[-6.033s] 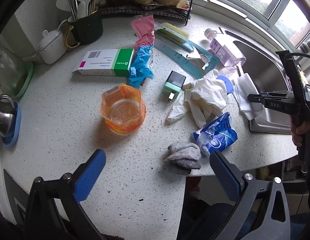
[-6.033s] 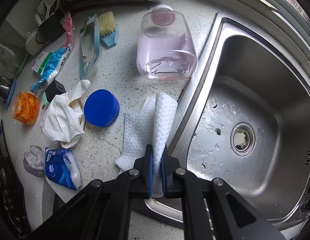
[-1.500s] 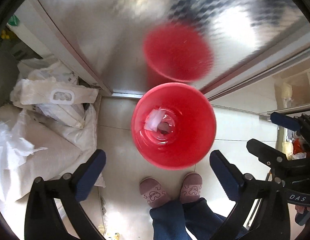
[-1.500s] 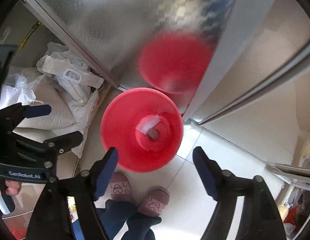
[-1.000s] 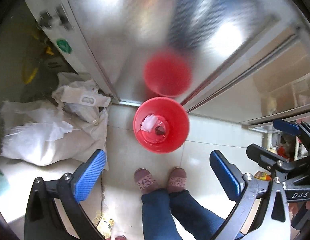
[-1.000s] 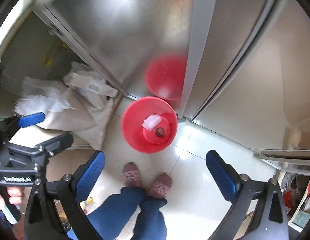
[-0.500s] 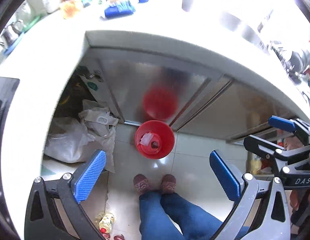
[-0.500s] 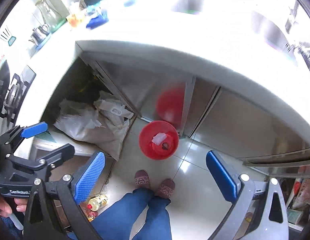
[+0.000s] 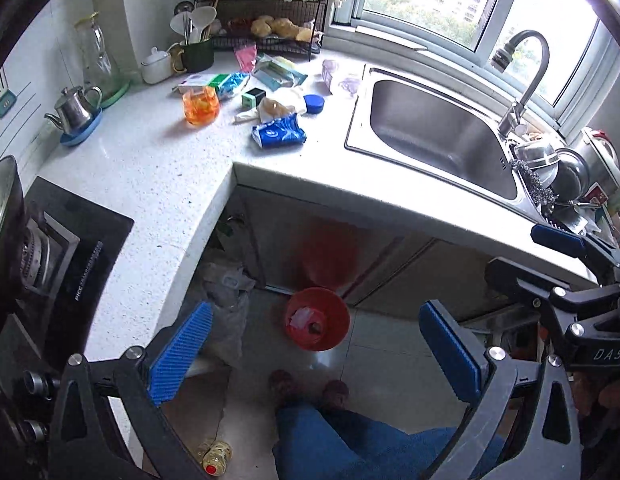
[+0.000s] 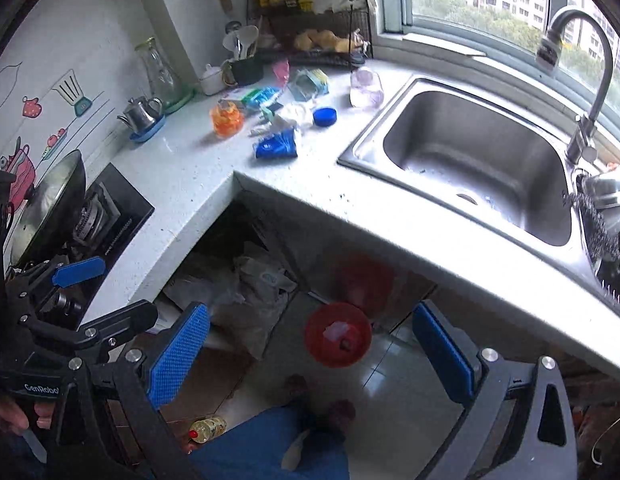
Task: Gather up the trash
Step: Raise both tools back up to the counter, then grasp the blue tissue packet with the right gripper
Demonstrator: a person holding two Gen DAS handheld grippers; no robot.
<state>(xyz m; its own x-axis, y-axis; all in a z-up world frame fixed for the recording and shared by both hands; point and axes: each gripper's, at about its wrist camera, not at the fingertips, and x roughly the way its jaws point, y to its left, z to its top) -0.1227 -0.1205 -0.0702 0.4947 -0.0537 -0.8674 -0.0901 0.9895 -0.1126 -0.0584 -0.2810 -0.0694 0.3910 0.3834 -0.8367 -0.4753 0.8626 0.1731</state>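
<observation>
While both the left gripper (image 9: pixel 316 348) and right gripper (image 10: pixel 310 350) hang wide and empty above the red bin (image 9: pixel 317 318), the blue wrapper (image 9: pixel 278 133) lies ahead up on the tabletop (image 9: pixel 149 152), crosswise, nearer the left.

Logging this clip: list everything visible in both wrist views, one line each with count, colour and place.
Round plastic bin: one, red, on the floor below the counter, white scrap inside.
Crinkled snack packet: one, blue, counter near the edge.
Translucent cup: one, orange, counter.
Round lid: one, blue, counter left of the sink.
Steel sink: one, silver, under the window.
Small metal teapot: one, silver, on a blue saucer.
Plastic bottle: one, yellowish, floor.
Slippered feet: two, pinkish, floor.
Left claw: open.
Right claw: open.
</observation>
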